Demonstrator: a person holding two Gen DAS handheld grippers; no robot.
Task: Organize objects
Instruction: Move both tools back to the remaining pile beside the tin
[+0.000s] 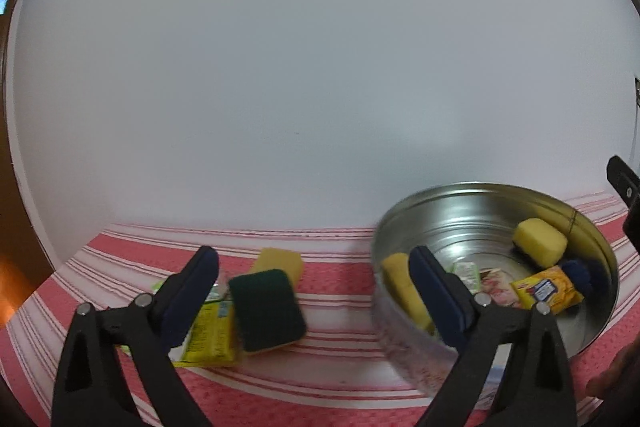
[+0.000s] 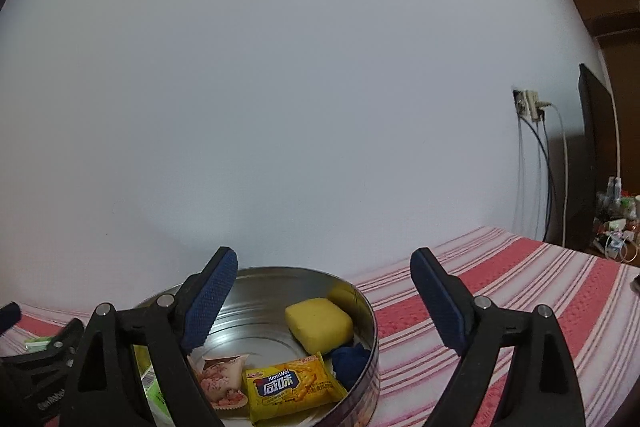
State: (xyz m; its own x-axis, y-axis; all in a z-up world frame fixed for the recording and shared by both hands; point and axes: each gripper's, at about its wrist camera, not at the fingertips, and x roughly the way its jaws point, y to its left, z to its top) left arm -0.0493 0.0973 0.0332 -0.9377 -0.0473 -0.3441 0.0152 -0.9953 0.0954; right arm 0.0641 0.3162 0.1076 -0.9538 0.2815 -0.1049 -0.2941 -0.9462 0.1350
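The left tool [image 1: 316, 267], spread wide and holding nothing, is nearer the green-faced sponge [image 1: 266, 309], which lies between its fingers, left of the tin [image 1: 596, 243].

Striped cloth [image 2: 520, 291] right of tin [image 2: 370, 339] seemingly unobstructed.

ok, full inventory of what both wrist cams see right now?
tin: 1, silver, round, on the cloth
sponges in tin: 2, yellow; one at far side, one by near-left wall
cracker pack: 1, yellow, in tin
pink pack: 1, in tin
blue item: 1, dark blue, in tin; kind unclear
sponges on cloth: 2, green-topped near, yellow behind
yellow pack: 1, beside green sponge
cloth: 1, red-white striped
socket: 1, white, on wall, cables plugged in
left gripper: open, empty
right gripper: open, empty
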